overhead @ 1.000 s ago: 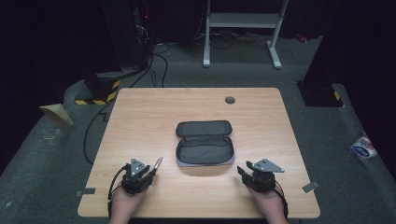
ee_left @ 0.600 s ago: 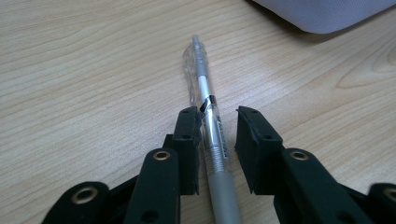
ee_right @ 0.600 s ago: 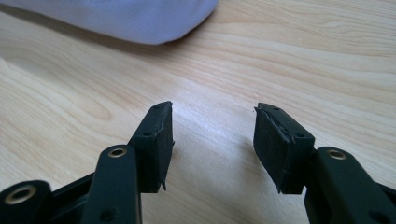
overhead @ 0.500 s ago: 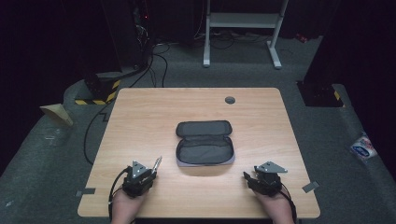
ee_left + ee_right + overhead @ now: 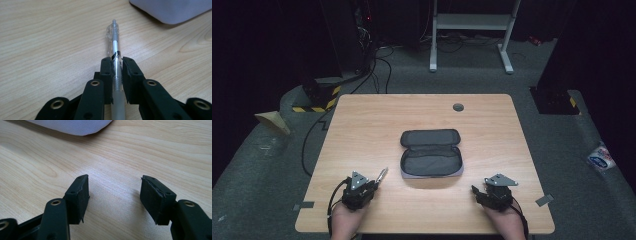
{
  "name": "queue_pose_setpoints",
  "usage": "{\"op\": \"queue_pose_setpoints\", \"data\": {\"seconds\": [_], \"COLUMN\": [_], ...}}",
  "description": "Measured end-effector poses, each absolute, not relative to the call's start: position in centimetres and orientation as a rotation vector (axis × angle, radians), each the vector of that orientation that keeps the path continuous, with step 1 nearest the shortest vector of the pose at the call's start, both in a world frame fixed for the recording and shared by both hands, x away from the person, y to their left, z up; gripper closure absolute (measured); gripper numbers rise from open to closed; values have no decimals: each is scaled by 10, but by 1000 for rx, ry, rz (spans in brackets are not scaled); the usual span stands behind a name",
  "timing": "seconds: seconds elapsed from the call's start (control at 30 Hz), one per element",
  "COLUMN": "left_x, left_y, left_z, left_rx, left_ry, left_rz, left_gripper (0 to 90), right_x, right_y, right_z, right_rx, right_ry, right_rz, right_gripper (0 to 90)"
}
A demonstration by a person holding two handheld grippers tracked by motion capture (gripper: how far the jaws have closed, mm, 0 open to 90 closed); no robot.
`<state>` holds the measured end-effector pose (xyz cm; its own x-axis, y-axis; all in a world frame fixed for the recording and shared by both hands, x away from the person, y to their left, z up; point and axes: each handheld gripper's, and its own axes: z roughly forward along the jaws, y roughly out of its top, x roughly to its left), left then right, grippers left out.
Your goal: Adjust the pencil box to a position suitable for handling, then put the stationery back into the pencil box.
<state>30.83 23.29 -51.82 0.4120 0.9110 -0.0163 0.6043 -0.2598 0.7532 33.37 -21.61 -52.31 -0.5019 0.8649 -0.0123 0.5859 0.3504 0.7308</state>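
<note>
The slim clear plastic pen with a silver barrel (image 5: 114,47) is pinched between the just-closing jaws of the left gripper (image 5: 116,65), low over the smooth light wooden table (image 5: 362,130), near its front edge. The right gripper (image 5: 113,195) has just been opening, nothing between its jaws. The open dark fabric zip case (image 5: 431,153) lies between them, with free wood around it.

Both hands come in from the near edge of the table, well apart, each holding a gripper low over the wood. The left gripper (image 5: 371,183) points far and slightly right; its jaws have just been closing and now clamp a pen (image 5: 114,48). The right gripper (image 5: 477,191) (angled toward the left) has jaws that have just been opening, nothing between them.
</note>
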Motion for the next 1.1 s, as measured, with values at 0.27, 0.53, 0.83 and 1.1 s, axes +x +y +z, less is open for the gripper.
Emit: {"op": "queue_pose_setpoints", "data": {"seconds": [0.27, 0.53, 0.83, 1.1], "left_x": [306, 306, 305, 302], "left_y": [234, 235, 238, 236], "left_z": [-512, -504, -495, -481], "left_rx": [1940, 1888, 1849, 1823], "left_ry": [1253, 1207, 1160, 1101], "left_rz": [608, 622, 629, 663], "left_gripper": [788, 788, 788, 788], "right_x": [334, 334, 334, 334], "right_y": [-216, -216, -215, -214], "right_z": [-523, -523, -523, -523], "right_rx": [1269, 1270, 1285, 1288], "right_ry": [2219, 2218, 2210, 2205], "right_rz": [953, 953, 949, 946], "right_gripper": [398, 399, 402, 403]}}
